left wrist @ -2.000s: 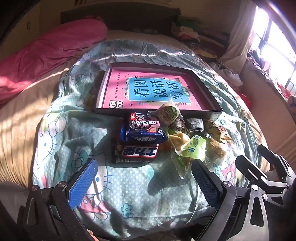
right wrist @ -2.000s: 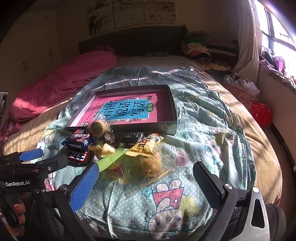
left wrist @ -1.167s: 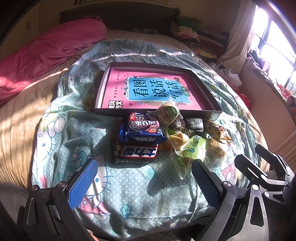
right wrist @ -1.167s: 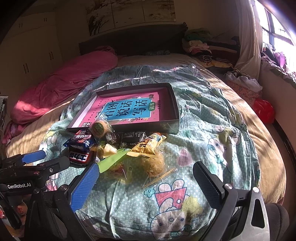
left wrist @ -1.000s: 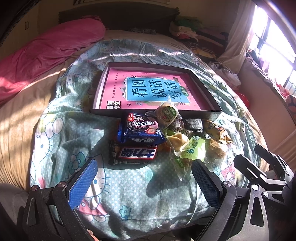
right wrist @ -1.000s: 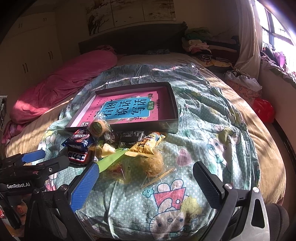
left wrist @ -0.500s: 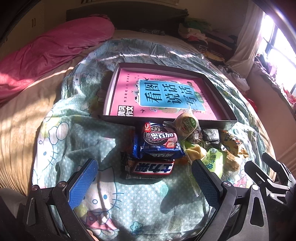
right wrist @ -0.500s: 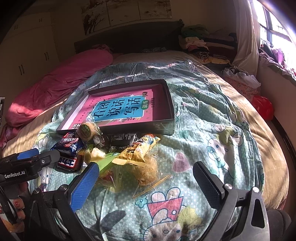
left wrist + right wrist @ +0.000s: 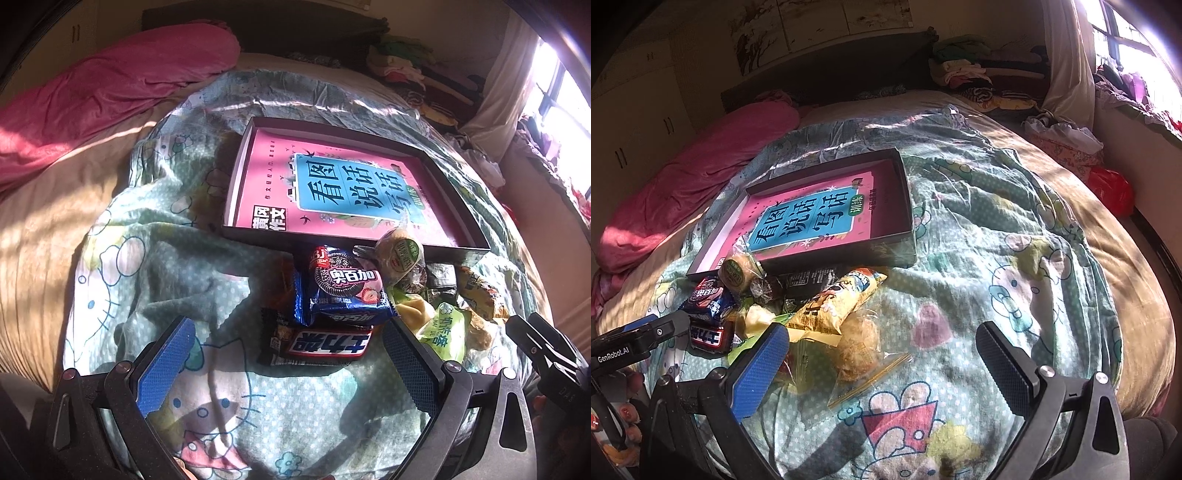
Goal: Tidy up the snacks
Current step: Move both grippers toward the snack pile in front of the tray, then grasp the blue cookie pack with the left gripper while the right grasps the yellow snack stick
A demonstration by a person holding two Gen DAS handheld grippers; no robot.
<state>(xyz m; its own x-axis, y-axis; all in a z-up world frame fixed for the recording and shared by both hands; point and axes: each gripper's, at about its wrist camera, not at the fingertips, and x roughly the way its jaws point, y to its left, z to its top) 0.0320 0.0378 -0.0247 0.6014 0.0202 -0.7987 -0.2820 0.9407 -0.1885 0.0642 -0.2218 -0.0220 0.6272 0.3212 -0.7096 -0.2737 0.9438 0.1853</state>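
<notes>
My left gripper (image 9: 288,354) hangs with its jaws wide apart and empty over the cartoon-print bed quilt (image 9: 155,266), and the dark chocolate bar with a red-and-white label (image 9: 317,345) lies just ahead between them, the blue cookie pack (image 9: 340,291) stacked against its far side. My right gripper (image 9: 882,354) is likewise spread open and holding nothing, with the clear-bagged bun (image 9: 858,345) and yellow snack packet (image 9: 834,304) near its left jaw. The shallow dark box lined with a pink book cover (image 9: 476,230) lies just beyond the heap.
</notes>
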